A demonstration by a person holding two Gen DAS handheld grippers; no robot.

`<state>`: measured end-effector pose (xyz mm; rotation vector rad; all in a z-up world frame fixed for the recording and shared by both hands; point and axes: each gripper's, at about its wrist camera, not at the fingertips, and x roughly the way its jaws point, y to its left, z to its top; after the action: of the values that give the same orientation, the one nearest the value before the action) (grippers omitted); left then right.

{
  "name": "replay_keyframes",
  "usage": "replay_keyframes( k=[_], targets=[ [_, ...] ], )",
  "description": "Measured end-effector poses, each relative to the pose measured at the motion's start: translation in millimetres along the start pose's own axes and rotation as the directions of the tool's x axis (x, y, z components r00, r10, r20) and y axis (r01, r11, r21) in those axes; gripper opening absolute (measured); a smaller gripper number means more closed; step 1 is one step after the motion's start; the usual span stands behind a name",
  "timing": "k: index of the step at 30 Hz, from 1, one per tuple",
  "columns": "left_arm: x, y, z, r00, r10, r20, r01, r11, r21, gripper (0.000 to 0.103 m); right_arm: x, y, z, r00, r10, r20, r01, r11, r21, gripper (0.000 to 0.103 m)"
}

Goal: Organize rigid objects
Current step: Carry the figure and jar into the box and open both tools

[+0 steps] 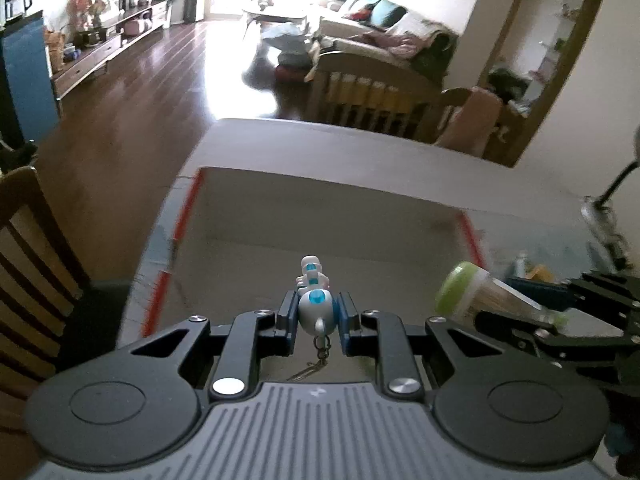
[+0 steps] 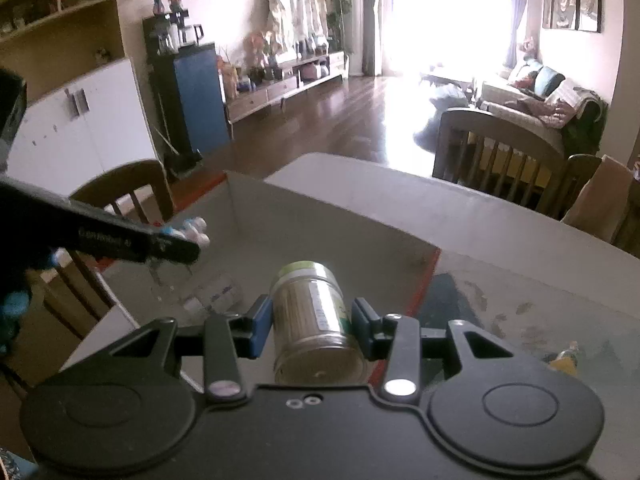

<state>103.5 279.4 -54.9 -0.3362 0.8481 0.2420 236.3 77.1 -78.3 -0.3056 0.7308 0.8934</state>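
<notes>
While the left gripper (image 1: 316, 316) clamps its blue pads on a small white-and-blue toy figure keychain (image 1: 314, 300), the figure pokes forward between the fingers and its little chain (image 1: 320, 350) dangles underneath. And look to the right: the right gripper (image 2: 310, 320) is closed on a clear jar with a green lid (image 2: 312, 312), pads pressing both sides, lid end pointing away from the camera, pale thin sticks packed inside. From the left wrist view that same jar shows up at the right edge, lid tilted toward the box, carried just beside the figure.

Both loads hang over an open cardboard box (image 1: 320, 200) with red tape along its corners. Down on the box floor, in the right wrist view, lies something clear with a bluish label (image 2: 216, 292); it's too blurred to name. The left gripper's dark finger crosses that view at the left, the toy's white-and-blue tip peeking past it, above the near-left part of the box.

The box sits on a pale grey table (image 2: 520, 240). A small yellowish item (image 2: 566, 356) rests on the table to the right of the box, too small to identify. Wooden chairs (image 2: 496, 148) stand around the table, and beyond them there's dark wood flooring, a sofa (image 2: 540, 104) and a bright window.
</notes>
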Motion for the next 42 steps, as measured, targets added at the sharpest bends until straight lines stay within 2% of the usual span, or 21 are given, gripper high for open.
replay_keyframes(
  k=[6,13,18,26,32,42],
  targets=[
    [29,21,7,0.998,0.048,-0.045,-0.046,0.999,0.024,0.02,37,14,0,0.998,-0.043,-0.051,0.042,0.999,-0.025,0.043],
    [55,24,9,0.992,0.092,-0.084,-0.086,0.994,0.066,0.02,73,26,-7,0.987,-0.107,-0.12,0.102,0.994,-0.047,0.043],
    [70,24,7,0.988,0.108,-0.113,-0.098,0.991,0.096,0.02,88,29,-14,0.979,-0.124,-0.161,0.116,0.992,-0.056,0.043],
    [87,25,3,0.98,0.11,-0.166,-0.092,0.989,0.116,0.02,94,33,-12,0.971,-0.122,-0.205,0.109,0.991,-0.072,0.043],
    [89,23,4,0.979,0.101,-0.177,-0.08,0.989,0.123,0.02,95,33,-10,0.968,-0.108,-0.228,0.093,0.993,-0.075,0.041],
    [81,14,0,0.979,0.107,-0.176,-0.082,0.987,0.141,0.02,78,31,-2,0.979,-0.065,-0.195,0.057,0.997,-0.048,0.052]
  ],
)
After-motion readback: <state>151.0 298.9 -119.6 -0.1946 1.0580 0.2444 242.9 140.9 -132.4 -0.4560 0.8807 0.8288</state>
